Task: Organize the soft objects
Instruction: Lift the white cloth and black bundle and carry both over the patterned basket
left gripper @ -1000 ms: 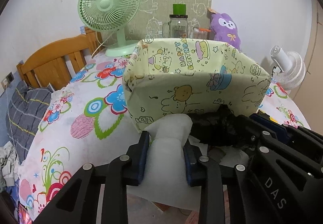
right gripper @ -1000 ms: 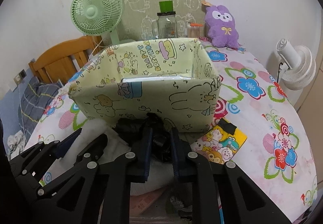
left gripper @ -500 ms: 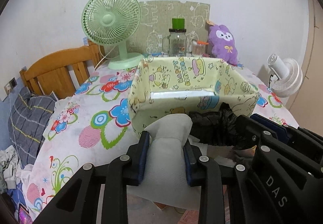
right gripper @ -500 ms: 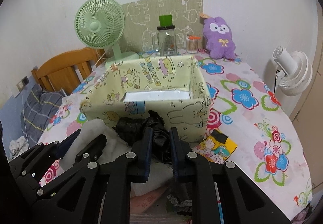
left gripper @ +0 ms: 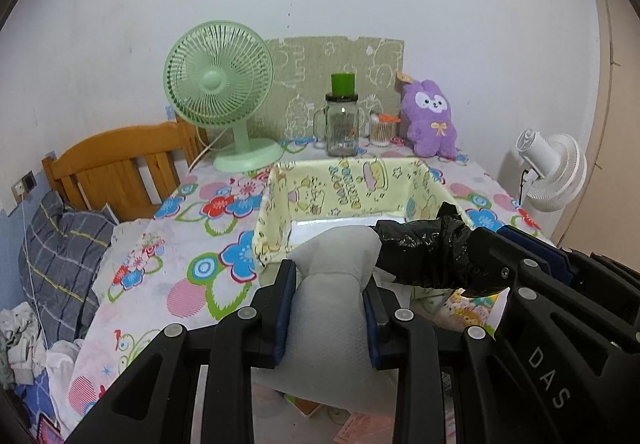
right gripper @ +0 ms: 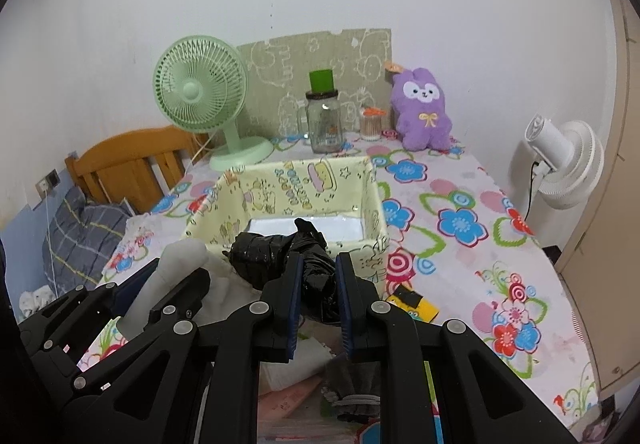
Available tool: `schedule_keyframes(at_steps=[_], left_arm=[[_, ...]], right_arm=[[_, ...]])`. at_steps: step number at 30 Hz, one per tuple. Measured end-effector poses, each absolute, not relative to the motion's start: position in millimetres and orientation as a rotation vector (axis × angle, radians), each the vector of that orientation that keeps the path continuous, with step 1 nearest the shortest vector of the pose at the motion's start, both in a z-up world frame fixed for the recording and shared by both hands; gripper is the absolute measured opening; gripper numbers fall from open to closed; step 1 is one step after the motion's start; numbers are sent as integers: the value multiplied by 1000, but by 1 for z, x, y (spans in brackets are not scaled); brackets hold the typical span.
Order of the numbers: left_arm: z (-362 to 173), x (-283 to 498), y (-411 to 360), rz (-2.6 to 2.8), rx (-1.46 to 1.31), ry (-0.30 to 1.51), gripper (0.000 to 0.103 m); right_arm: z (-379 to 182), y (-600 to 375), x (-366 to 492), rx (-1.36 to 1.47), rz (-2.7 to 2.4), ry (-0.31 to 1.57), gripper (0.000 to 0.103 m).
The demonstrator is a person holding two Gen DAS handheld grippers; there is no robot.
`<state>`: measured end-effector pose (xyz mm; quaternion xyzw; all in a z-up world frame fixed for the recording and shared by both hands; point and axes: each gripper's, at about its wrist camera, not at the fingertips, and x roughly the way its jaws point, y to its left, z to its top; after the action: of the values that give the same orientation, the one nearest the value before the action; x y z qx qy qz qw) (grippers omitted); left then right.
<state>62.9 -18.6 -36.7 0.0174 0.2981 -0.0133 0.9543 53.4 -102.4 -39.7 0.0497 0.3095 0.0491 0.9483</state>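
Left claw (left gripper: pixel 328 304) squeezes a white bag (left gripper: pixel 332 284), held up just in front of the yellow box (left gripper: pixel 276 219) on the flowery surface (left gripper: pixel 192 244). Right claw (right gripper: pixel 318 296) is pinched tight on a black bag (right gripper: pixel 276 252), near the box's front wall.

Pretty even, soft indoor light in both views, no harsh shadows, just a small glare spot on the glass jar (left gripper: pixel 341 127), heavy fisheye bending plus black vignette in the corners, everything reasonably sharp.
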Motion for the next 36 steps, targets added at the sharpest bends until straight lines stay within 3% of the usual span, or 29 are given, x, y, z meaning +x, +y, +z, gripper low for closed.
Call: schedule_keyframes(at_steps=[18,36], left_arm=[[-3,66,-25,-35,38,527,29],[-1,103,-27,-18,21,523,30]], right_arm=[[-3,-111,53,102,89,557,20],[-3,-118,92,121,78,555,20]])
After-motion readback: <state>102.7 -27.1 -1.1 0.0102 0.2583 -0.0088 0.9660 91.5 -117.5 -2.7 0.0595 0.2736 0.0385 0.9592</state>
